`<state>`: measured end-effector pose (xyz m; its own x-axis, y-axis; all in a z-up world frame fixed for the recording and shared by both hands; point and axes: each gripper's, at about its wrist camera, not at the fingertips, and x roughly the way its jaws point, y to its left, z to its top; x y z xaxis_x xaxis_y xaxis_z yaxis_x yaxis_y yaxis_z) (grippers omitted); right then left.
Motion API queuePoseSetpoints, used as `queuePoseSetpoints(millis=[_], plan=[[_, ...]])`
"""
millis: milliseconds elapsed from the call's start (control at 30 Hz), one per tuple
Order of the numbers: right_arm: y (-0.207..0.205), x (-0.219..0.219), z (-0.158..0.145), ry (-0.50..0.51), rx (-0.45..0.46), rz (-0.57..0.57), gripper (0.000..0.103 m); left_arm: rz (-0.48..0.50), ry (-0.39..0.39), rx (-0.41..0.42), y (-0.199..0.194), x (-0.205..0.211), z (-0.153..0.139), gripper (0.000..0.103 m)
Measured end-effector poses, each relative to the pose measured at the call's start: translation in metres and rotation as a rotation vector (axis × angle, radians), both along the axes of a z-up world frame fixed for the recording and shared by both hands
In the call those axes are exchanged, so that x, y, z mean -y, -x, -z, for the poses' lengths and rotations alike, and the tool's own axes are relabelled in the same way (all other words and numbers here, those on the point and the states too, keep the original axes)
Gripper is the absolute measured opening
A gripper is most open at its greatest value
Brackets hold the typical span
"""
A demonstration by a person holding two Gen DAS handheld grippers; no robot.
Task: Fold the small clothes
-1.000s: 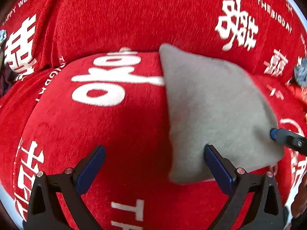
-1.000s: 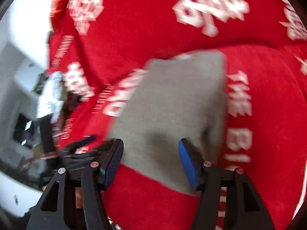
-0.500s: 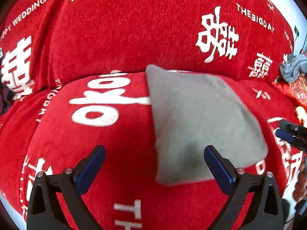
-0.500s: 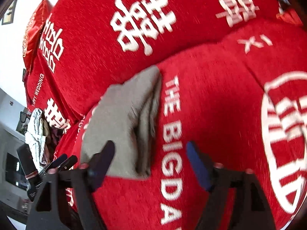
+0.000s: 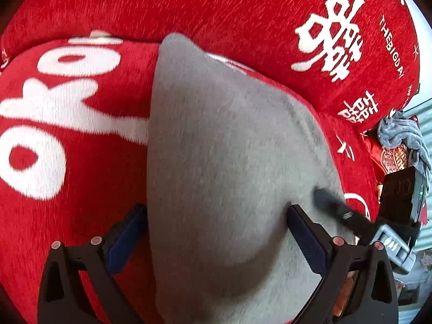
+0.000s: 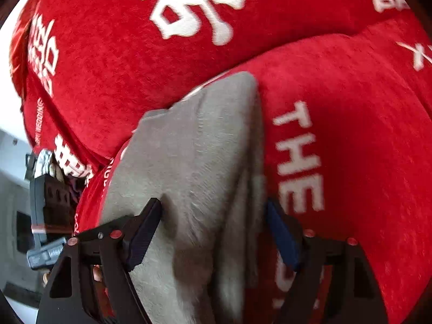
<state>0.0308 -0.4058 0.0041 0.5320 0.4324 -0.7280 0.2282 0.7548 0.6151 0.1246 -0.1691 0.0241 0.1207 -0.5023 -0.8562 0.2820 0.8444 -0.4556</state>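
Observation:
A folded grey cloth [image 5: 224, 148] lies on the red sofa seat [image 5: 67, 189], its far corner near the backrest. My left gripper [image 5: 216, 232] straddles the cloth's near end. One finger is at its left edge and the other rests on top, and the jaws are closing with the cloth between them. In the left wrist view a finger of my right gripper [image 5: 332, 210] presses on the cloth's right side. In the right wrist view my right gripper [image 6: 213, 235] spans the layered right edge of the grey cloth [image 6: 194, 156]. Its jaws are also closing around that edge.
The red backrest [image 5: 216, 5] with white lettering rises just behind the cloth. A blue-grey garment [image 5: 399, 135] and red packets [image 5: 388, 159] lie at the sofa's right end. Beyond the left end are more clothes [image 6: 44, 162] and a dark crate [image 6: 54, 202].
Both grippers have come down and forward onto the grey cloth, which now fills the space between each pair of fingers. Both pairs of fingers stand narrower than half a second ago.

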Motion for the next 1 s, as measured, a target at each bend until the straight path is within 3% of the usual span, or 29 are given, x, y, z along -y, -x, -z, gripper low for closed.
queuePoseSetpoints(millis=[67,133,233,300,433,633,1000], plan=[[-0.003,-0.007,-0.004,0.038,0.011,-0.018,0.047,0.021,-0.014,0.017,0.001,0.005,-0.003,0.079],[-0.002,-0.012,-0.012,0.067,0.032,-0.031,0.040,0.033,-0.037,0.060,0.007,0.008,-0.011,0.065],[0.001,-0.023,-0.025,0.123,0.056,-0.041,0.038,0.047,-0.083,0.149,0.019,0.013,-0.027,0.053],[0.005,-0.030,-0.034,0.148,0.074,-0.043,0.037,0.060,-0.112,0.194,0.026,0.016,-0.038,0.051],[0.021,-0.038,-0.056,0.160,0.115,-0.071,0.037,0.080,-0.122,0.251,0.045,0.008,-0.056,0.050],[0.053,-0.061,-0.076,0.195,0.149,-0.128,0.037,0.080,-0.102,0.271,0.081,-0.014,-0.068,0.050],[0.108,-0.105,-0.087,0.221,0.167,-0.159,0.037,0.073,-0.126,0.325,0.149,-0.049,-0.081,0.050]])
